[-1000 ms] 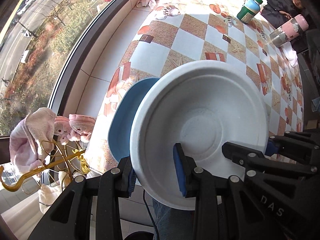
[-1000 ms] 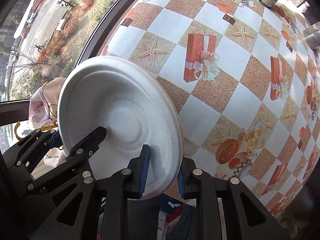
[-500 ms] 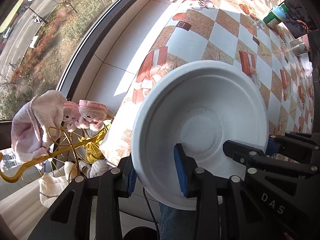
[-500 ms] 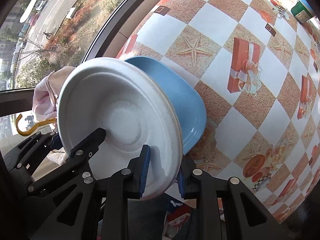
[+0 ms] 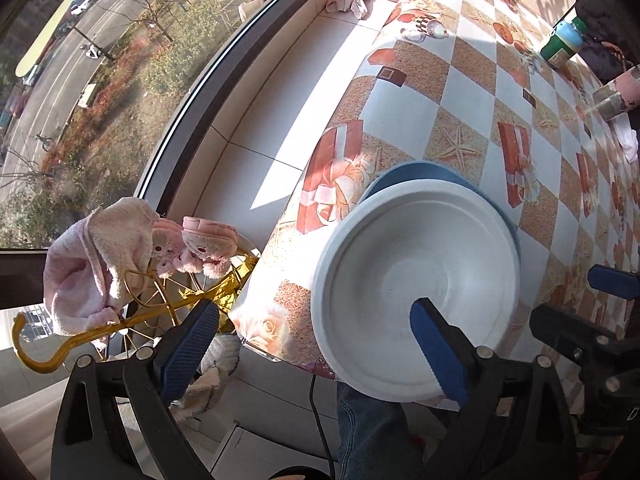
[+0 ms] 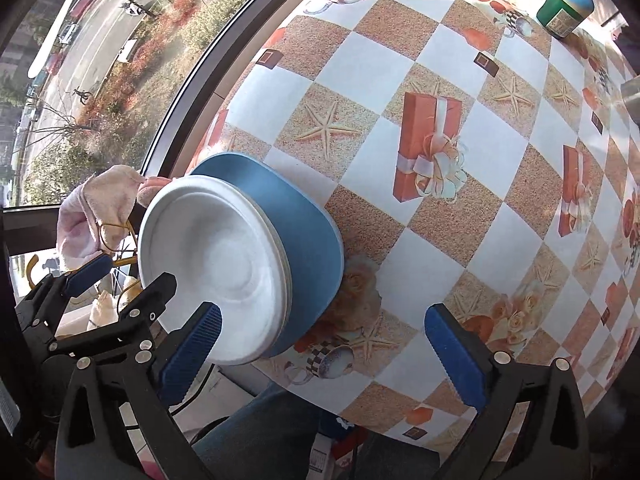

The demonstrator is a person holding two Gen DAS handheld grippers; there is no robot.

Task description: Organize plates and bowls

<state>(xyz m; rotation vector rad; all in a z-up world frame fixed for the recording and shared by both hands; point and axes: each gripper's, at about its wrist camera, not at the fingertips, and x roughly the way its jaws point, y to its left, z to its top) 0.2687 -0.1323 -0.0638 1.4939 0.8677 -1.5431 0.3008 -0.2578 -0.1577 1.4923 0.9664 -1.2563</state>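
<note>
My left tongs [image 5: 316, 354] have just been opening, and their blue pads now stand wide apart. The white bowl [image 5: 416, 292] lies between them, but neither pad presses on it: one pad hangs out past the bowl's rim over the floor side, and the other hovers above the bowl's near edge. My right tongs [image 6: 324, 354] have just been opening too and are also spread wide, gripping nothing; their left pad sits just over the near rim of the bowl, and the other pad is well off to the side above the checked cloth.

The white bowl rests on the blue plate [image 6: 296, 248], which lies flat on the surface [image 6: 460, 208] at its near corner, close to the window side. From the right wrist view the bowl's rim looks layered, as though more than one white bowl is nested there. The bowl overhangs the plate toward me, and the plate shows beyond it as a blue crescent.

Far beyond the bowl, at the opposite end of the surface, stands a green bottle [image 6: 566, 0]. Off the surface's edge, to the window side of the bowl, pink cloths [image 5: 100, 256] hang on a yellow wire rack [image 5: 132, 316].
</note>
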